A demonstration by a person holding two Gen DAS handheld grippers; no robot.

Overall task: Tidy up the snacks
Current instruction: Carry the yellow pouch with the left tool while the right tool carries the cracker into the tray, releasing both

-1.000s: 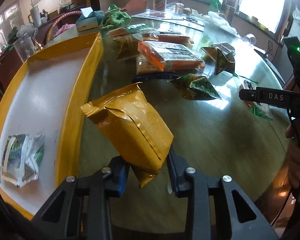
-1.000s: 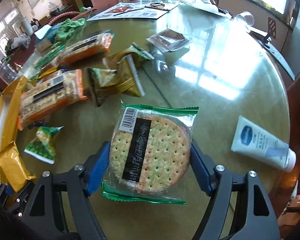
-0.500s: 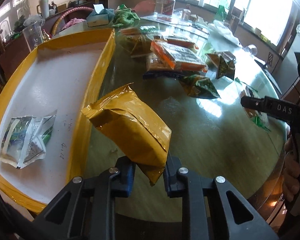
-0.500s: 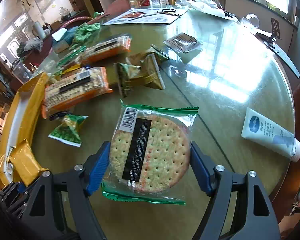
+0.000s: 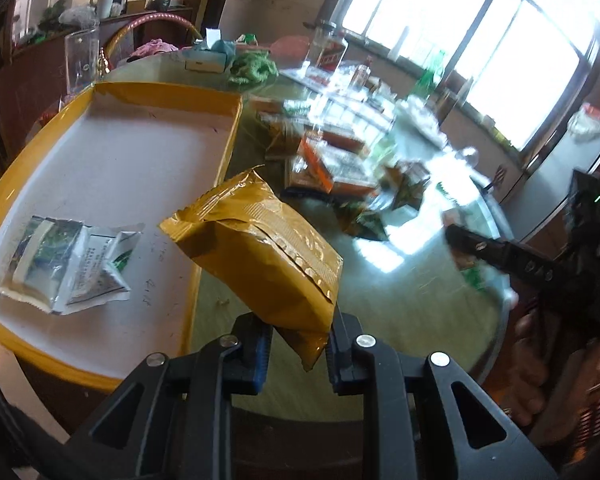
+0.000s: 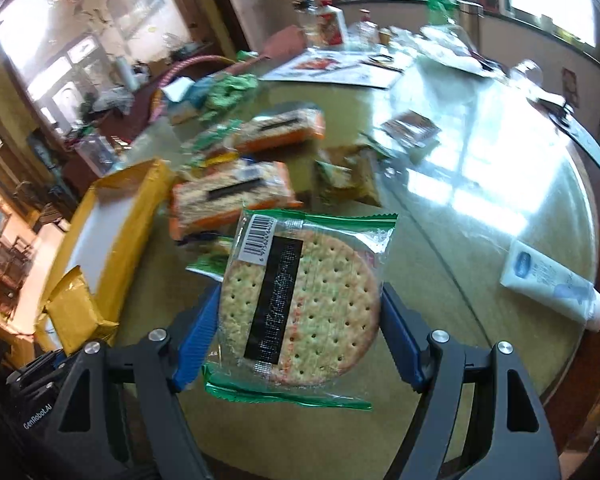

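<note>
Jaws clamped: left gripper raised gold packet off table.

Round glass-topped counter glaring under bright, wide windows; dark wooden sideboard against left wall.

A crinkled gold snack bag tilts up between the left claw; a round wrapped cracker sits flat between the right claw.
</note>
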